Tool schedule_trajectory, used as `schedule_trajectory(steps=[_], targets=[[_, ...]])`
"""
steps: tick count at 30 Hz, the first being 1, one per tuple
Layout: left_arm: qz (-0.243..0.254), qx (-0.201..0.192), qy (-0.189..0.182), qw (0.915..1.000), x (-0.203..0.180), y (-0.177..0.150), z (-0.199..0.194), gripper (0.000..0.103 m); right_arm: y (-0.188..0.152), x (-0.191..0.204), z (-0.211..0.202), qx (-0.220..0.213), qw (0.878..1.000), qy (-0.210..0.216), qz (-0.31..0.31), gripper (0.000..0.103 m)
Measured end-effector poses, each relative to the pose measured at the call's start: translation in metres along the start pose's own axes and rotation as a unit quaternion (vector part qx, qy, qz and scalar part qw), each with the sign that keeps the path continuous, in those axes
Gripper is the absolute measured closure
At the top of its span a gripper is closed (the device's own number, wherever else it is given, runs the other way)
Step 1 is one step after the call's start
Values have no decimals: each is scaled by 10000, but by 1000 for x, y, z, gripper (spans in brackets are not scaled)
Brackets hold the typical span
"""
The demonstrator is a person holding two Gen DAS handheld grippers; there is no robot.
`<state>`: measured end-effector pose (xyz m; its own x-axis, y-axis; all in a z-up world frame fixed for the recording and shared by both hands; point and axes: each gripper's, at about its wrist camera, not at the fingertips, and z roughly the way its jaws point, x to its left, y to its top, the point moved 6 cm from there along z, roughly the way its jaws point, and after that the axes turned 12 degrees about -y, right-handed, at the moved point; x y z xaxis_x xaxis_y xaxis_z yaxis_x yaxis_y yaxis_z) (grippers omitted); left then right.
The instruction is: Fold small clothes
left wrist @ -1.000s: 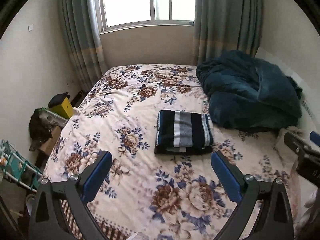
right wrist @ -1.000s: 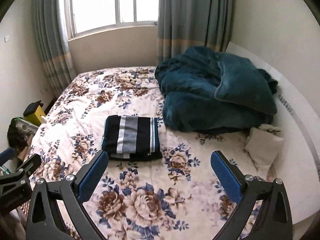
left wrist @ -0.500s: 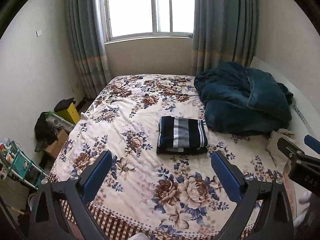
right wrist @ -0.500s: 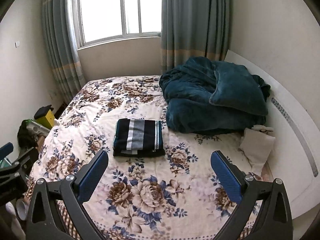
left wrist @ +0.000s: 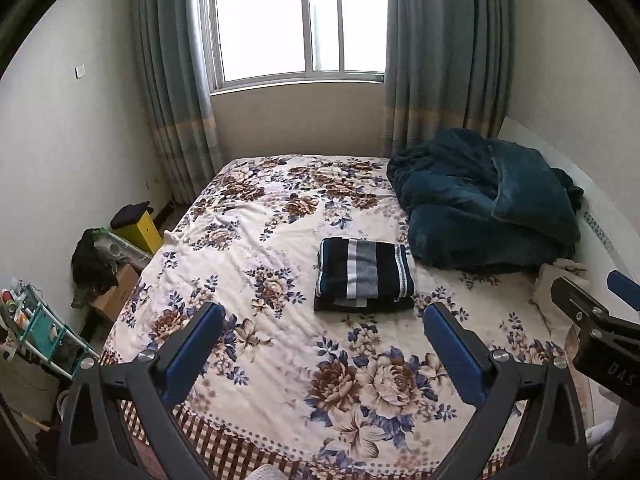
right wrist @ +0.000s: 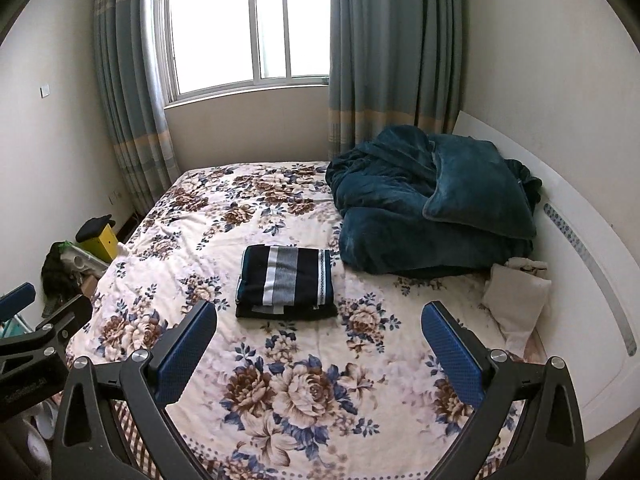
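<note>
A folded dark navy garment with white and grey stripes (left wrist: pixel 365 274) lies flat on the flowered bed sheet (left wrist: pixel 280 280), near the bed's middle; it also shows in the right wrist view (right wrist: pixel 286 280). My left gripper (left wrist: pixel 320 320) is open and empty, held back near the foot of the bed, well short of the garment. My right gripper (right wrist: pixel 319 318) is open and empty too, at the same distance. Each gripper shows at the edge of the other's view: the right one (left wrist: pixel 592 312) and the left one (right wrist: pixel 36 328).
A heaped dark teal blanket (left wrist: pixel 484 200) fills the bed's far right, beside the garment. A white cloth (right wrist: pixel 516 304) lies by the white headboard (right wrist: pixel 580 264). Boxes, a yellow box (left wrist: pixel 140 228) and a rack (left wrist: pixel 36 320) crowd the floor on the left. Window and curtains stand behind.
Both grippers have pulled back and risen away from the bed; the folded garment looks smaller and farther. The garment has not moved. Both grippers stay open.
</note>
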<state>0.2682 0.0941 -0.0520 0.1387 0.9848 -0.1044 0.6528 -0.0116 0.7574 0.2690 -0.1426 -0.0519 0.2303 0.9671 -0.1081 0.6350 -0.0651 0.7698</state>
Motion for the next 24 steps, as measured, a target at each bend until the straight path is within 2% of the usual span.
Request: schedule_trajectory(steps=[24], targets=[[91,-139,15,9999,-8,14,-8,0,6,5,-9,-45,9999,115,18,0]])
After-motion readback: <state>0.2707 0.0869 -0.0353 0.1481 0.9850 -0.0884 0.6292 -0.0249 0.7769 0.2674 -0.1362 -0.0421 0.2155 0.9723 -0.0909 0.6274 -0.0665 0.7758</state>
